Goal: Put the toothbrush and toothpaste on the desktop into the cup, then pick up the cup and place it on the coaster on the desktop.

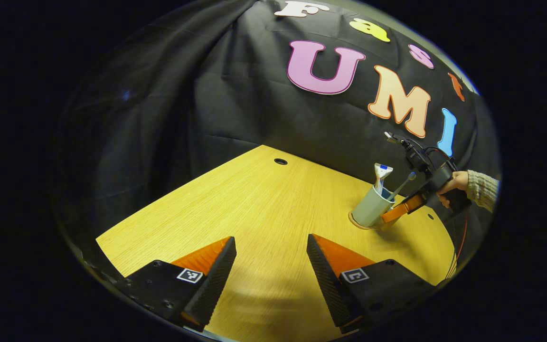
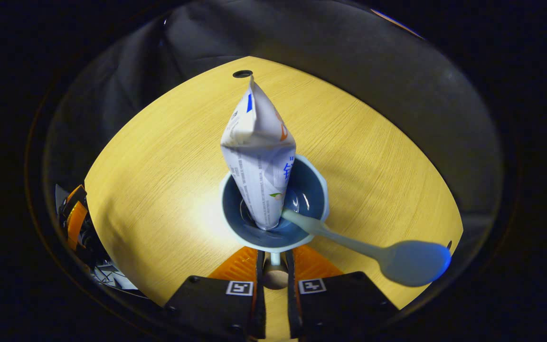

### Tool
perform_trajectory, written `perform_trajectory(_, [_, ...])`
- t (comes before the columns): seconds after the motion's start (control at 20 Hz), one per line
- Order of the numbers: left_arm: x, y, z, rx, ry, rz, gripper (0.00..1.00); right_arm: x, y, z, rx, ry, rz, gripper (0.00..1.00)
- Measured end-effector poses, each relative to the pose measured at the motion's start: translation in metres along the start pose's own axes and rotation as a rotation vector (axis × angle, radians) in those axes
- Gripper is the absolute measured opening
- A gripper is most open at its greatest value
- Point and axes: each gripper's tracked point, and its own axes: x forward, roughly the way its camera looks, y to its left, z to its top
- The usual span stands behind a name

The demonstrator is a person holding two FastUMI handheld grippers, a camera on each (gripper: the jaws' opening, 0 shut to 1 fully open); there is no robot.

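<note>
A grey-green cup (image 1: 371,208) stands at the right of the wooden table on a thin tan coaster (image 1: 354,222). The white toothpaste tube (image 1: 381,172) and the pale toothbrush (image 1: 404,184) stick up out of it. My right gripper (image 1: 397,213), held by a hand (image 1: 455,183), reaches the cup from the right. In the right gripper view I look down into the cup (image 2: 314,209): the toothpaste tube (image 2: 259,156) stands upright and the toothbrush (image 2: 373,251) leans right. My right gripper (image 2: 275,270) is shut on the cup's handle. My left gripper (image 1: 271,266) hovers open over the near table.
The wooden table (image 1: 254,204) has a small round cable hole (image 1: 280,161) near its back edge. Black cloth walls close in behind and to the left. In the right gripper view the left gripper (image 2: 76,218) sits at the far left edge.
</note>
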Motion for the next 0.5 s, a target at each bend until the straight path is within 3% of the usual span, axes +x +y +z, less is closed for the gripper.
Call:
perform_trajectory(0.35, [-0.002, -0.013, -0.004, -0.007, 0.012, -0.036, 0.89, -0.03, -0.003, 0.006, -0.013, -0.101, 0.007, 0.33])
perform_trajectory(0.4, [-0.003, -0.015, -0.002, 0.001, 0.011, -0.04, 0.89, -0.039, -0.001, 0.008, -0.022, -0.131, 0.01, 0.43])
perform_trajectory(0.5, [-0.004, -0.024, 0.002, 0.033, 0.003, -0.057, 0.9, -0.06, -0.001, 0.005, -0.038, -0.199, 0.009, 0.81])
